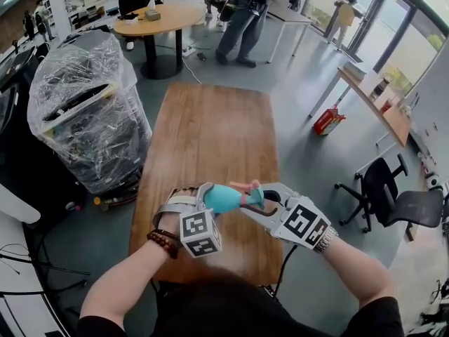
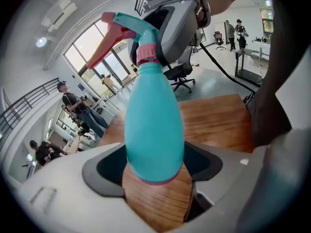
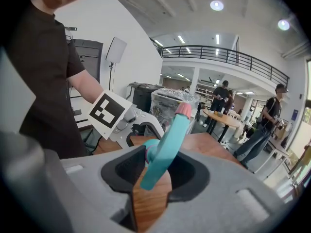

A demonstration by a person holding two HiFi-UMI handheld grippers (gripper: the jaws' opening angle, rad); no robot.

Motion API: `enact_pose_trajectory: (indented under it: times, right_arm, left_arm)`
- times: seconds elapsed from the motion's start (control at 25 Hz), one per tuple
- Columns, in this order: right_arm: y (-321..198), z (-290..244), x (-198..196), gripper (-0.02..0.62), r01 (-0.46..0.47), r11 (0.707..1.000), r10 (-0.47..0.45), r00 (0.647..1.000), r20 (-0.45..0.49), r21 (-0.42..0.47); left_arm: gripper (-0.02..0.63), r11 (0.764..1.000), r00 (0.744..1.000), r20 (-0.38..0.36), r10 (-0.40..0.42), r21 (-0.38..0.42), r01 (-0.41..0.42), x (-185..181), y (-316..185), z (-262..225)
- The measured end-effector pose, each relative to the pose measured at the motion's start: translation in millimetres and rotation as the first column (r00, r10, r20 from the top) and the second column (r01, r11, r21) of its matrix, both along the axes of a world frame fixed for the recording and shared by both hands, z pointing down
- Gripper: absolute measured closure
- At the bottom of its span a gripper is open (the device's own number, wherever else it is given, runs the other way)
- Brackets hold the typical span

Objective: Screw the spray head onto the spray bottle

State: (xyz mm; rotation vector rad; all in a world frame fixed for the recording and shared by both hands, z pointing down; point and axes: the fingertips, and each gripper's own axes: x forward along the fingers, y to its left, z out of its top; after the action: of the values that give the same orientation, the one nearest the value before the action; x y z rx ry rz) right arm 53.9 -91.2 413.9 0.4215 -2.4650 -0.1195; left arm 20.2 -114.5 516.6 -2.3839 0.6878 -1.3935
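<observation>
Above the near end of the wooden table (image 1: 210,135) I hold a teal spray bottle (image 1: 223,198), lying almost level. My left gripper (image 1: 212,199) is shut on its body; in the left gripper view the bottle (image 2: 154,130) fills the gap between the dark pads of the left gripper (image 2: 155,166). The teal spray head (image 2: 133,28) with its pink trigger sits on the bottle's neck at a pink collar (image 2: 146,52). My right gripper (image 1: 261,199) is shut on the spray head (image 3: 167,147), which crosses the right gripper (image 3: 154,171) at a slant, pink nozzle (image 3: 183,109) up.
A plastic-wrapped machine (image 1: 84,111) stands left of the table. A black office chair (image 1: 393,195) is at the right, a red box (image 1: 327,120) on the floor beyond. A round table (image 1: 158,16) and several people are at the back.
</observation>
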Motion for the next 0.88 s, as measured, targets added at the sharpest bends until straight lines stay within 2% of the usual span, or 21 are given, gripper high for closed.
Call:
enact_pose_trajectory:
  times: [0.32, 0.52, 0.72, 0.88]
  right_arm:
    - [6, -3, -2, 0.469, 0.034, 0.999, -0.034, 0.999, 0.008, 0.026]
    - [12, -4, -2, 0.469, 0.097, 0.992, -0.094, 0.995, -0.037, 0.078]
    - [17, 1, 2, 0.468, 0.170, 0.981, -0.160, 0.982, -0.103, 0.096]
    - [19, 1, 3, 0.468, 0.203, 0.976, -0.191, 0.973, -0.131, 0.081]
  left_arm:
    - [0.216, 1.000, 1.000, 0.013, 0.001, -0.007, 0.000, 2, 7, -9]
    - [0.218, 0.998, 0.999, 0.032, 0.007, -0.062, -0.005, 3, 14, -6]
    - [0.218, 0.996, 0.998, 0.045, 0.036, -0.088, -0.032, 6, 19, -5]
    - [0.218, 0.995, 0.999, 0.021, 0.042, -0.094, -0.040, 9, 19, -4]
